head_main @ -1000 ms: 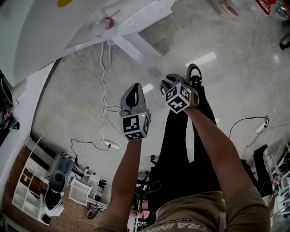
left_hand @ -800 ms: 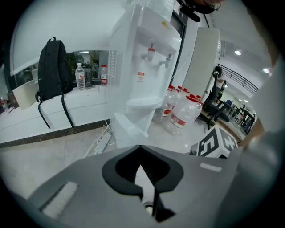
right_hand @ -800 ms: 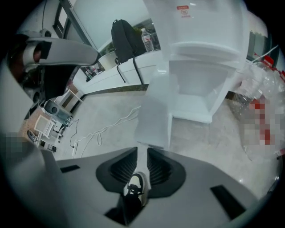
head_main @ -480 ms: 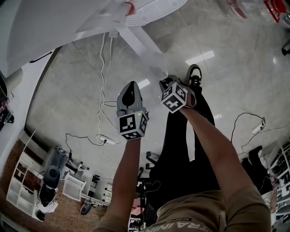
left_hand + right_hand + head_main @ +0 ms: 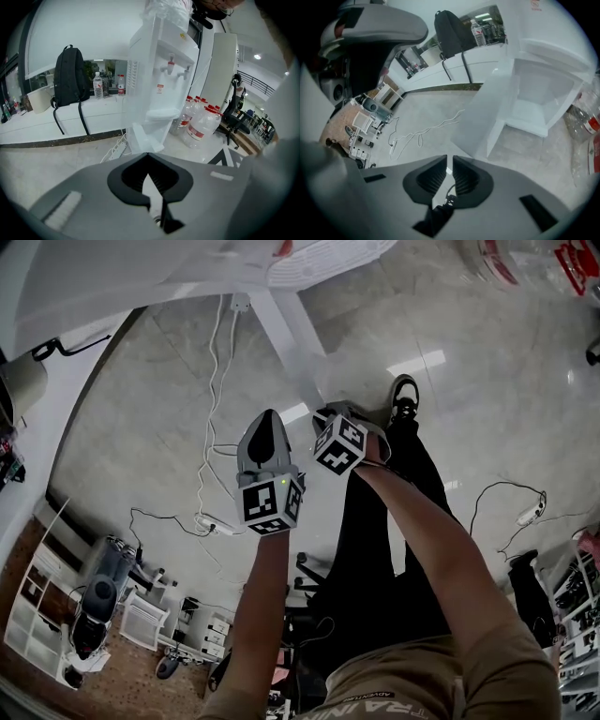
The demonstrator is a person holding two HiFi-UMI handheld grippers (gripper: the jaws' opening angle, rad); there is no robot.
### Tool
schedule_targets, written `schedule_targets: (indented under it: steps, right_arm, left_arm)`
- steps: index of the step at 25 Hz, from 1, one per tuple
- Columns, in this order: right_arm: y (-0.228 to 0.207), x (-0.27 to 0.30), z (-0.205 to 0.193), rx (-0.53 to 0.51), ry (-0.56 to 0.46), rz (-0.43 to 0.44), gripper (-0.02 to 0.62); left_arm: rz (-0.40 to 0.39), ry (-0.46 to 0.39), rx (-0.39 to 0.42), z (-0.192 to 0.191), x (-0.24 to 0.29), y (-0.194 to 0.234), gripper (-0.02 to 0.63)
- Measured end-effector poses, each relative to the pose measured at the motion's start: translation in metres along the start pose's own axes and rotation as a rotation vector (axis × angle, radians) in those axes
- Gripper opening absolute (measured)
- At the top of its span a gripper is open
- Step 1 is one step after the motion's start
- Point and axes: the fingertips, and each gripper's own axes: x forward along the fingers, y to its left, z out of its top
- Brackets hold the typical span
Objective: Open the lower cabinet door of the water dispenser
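The white water dispenser (image 5: 161, 70) stands ahead with two taps on its front. Its lower cabinet door (image 5: 145, 138) is swung out, and the right gripper view shows the empty white cabinet (image 5: 539, 98) behind the door (image 5: 487, 122). In the head view the door (image 5: 284, 329) sticks out toward me over the floor. My left gripper (image 5: 267, 418) hovers short of the door, shut on nothing. My right gripper (image 5: 322, 413) is close beside it; its jaws have just been closing to a narrow gap (image 5: 449, 161) with nothing between them. Neither gripper touches the door.
A white cable and power strip (image 5: 211, 521) lie on the tiled floor left of the grippers. Several large water bottles (image 5: 201, 124) stand right of the dispenser. A black backpack (image 5: 70, 70) leans on the ledge at the left. My legs and a shoe (image 5: 401, 395) are at the right.
Both grippers have drifted left and slightly down in the head view, the right one closing in on the left. The dispenser sits higher in the frame.
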Motion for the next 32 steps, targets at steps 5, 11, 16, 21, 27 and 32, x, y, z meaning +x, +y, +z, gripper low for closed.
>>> schedule_targets:
  steps: [5, 11, 16, 21, 27, 32]
  right_arm:
    - [0.011, 0.005, 0.04, -0.132, -0.087, 0.074, 0.04]
    - [0.023, -0.022, 0.055, -0.19, -0.118, 0.127, 0.029]
    - [0.027, -0.052, 0.048, -0.175, -0.133, 0.113, 0.026]
    - [0.015, -0.102, 0.041, -0.112, -0.178, 0.029, 0.011]
    - [-0.007, -0.183, 0.041, -0.035, -0.258, -0.079, 0.009]
    - [0.001, -0.278, 0.045, -0.033, -0.346, -0.144, 0.009]
  left_arm:
    - [0.037, -0.005, -0.011, -0.012, -0.013, 0.009, -0.002]
    - [0.071, -0.007, -0.045, -0.014, -0.026, 0.011, -0.002]
    - [0.064, -0.022, -0.038, -0.001, -0.035, -0.007, -0.002]
    - [0.049, -0.043, -0.012, 0.022, -0.054, -0.028, -0.002]
    - [0.034, -0.068, 0.013, 0.054, -0.084, -0.053, -0.002]
    - [0.017, -0.08, 0.048, 0.08, -0.131, -0.081, -0.002]
